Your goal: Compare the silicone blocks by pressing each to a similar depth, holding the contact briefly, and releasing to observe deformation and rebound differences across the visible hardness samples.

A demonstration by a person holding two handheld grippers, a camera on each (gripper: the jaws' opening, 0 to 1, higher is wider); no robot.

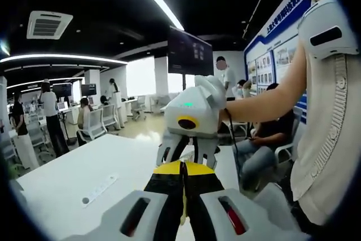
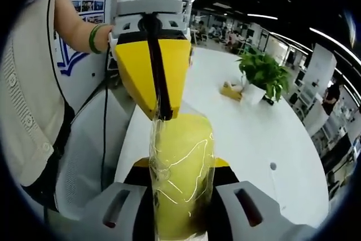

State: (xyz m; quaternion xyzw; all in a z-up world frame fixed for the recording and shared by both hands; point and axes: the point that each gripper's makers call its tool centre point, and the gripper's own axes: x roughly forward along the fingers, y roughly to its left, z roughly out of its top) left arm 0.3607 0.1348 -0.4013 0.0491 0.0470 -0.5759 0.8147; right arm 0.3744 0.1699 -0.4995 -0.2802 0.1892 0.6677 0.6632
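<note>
A yellow silicone block (image 2: 180,184) wrapped in clear plastic film stands upright between the black jaws of my right gripper (image 2: 180,165), which is shut on it. My left gripper (image 2: 163,115) comes down from above with its yellow jaws pressed together on the film's top edge. In the left gripper view, my left gripper (image 1: 182,165) is shut, with a thin yellow sliver between its jaws. The white right gripper (image 1: 187,153) faces it tip to tip. Both are held in the air beside the white table (image 2: 254,134).
A potted green plant (image 2: 262,74) and a small yellow item (image 2: 230,90) sit far back on the table. A white strip (image 1: 98,190) lies on the table (image 1: 67,173). The person holding the grippers stands close, and a seated person (image 1: 265,139), chairs and desks lie beyond.
</note>
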